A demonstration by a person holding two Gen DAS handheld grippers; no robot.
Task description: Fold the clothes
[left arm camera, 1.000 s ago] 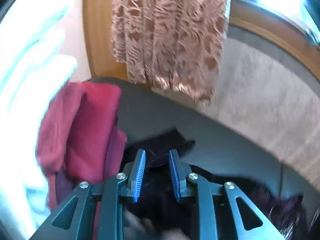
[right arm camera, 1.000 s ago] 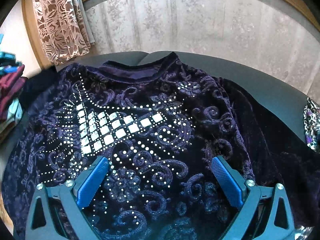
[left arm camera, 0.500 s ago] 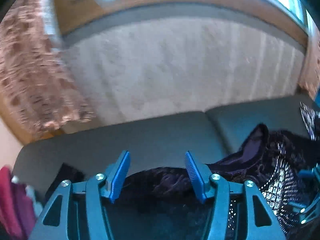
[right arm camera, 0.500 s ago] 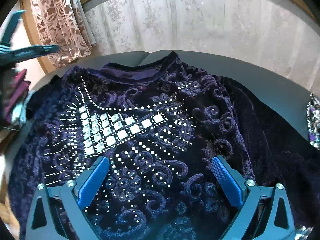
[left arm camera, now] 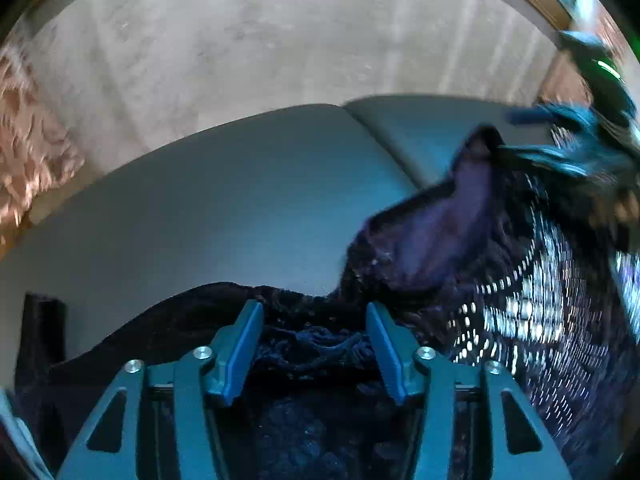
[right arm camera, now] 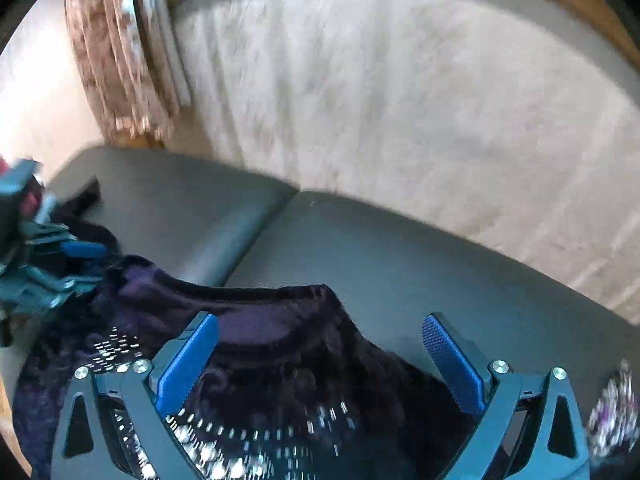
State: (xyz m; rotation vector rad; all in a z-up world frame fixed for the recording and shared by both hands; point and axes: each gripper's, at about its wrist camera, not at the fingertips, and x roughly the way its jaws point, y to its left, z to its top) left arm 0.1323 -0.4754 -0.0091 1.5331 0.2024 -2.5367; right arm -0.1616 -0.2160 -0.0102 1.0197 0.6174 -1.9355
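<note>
- While the dark purple velvet top with silver studs (right arm camera: pixel 280 364) lies spread on the grey padded sofa seat (right arm camera: pixel 400 264), I hold both tools above it.
- My left gripper (left arm camera: pixel 314 344) is closing its jaws over the top's rumpled shoulder edge; cloth sits between the blue pads (left arm camera: pixel 244 344), not yet pinched.
- My right gripper (right arm camera: pixel 320 364) stands wide apart over the top's neckline, holding nothing.
- Behind the seat hangs a pale curtain (right arm camera: pixel 400 100).
</note>
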